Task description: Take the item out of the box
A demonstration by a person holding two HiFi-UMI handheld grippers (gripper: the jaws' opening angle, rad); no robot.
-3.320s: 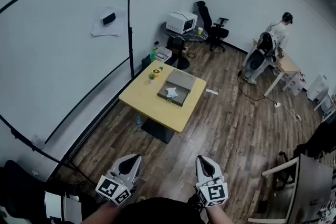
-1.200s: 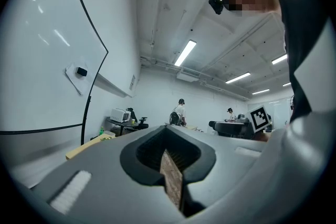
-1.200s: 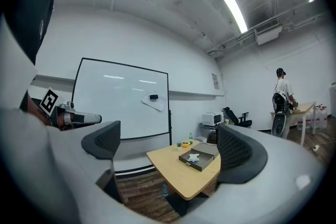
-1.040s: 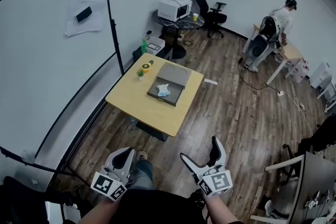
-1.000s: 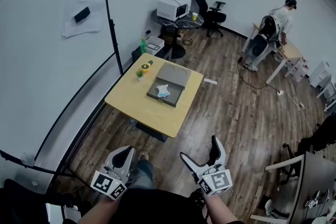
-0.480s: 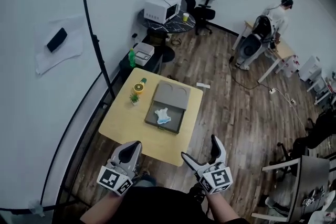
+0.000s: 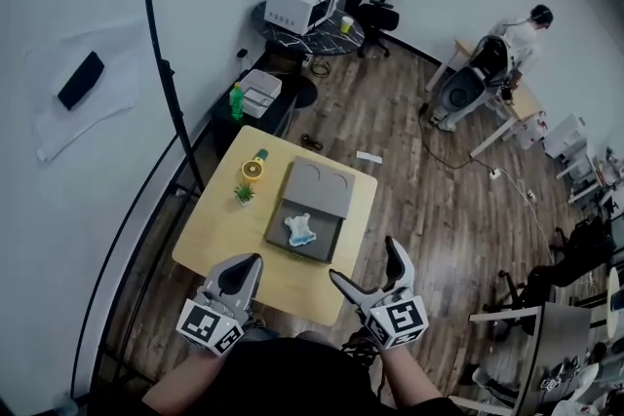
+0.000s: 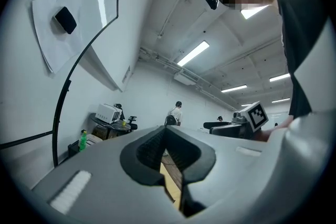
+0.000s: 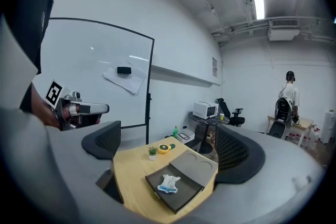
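Note:
A flat dark grey box (image 7: pixel 302 239) lies open on the yellow table (image 7: pixel 226 239), its lid (image 7: pixel 321 187) folded back. Inside it rests a small white and blue item (image 7: pixel 301 229). The right gripper view also shows the box (image 9: pixel 181 192) and the item (image 9: pixel 169 182) between that gripper's jaws, some way off. My left gripper (image 7: pixel 242 268) hangs over the table's near edge, shut and empty. My right gripper (image 7: pixel 368 264) is open at the table's near right corner, nothing in it.
A small potted plant (image 7: pixel 244 194) and a yellow-green round thing (image 7: pixel 253 169) stand left of the box. A whiteboard stand (image 7: pixel 166 83) rises at the left. Beyond are a microwave (image 7: pixel 302 3) on a round table, office chairs and a person (image 7: pixel 526 32) at a desk.
I have come closer to the table: it went from far ahead to just in front of the grippers. The right gripper opened between the earliest frame and one second ago.

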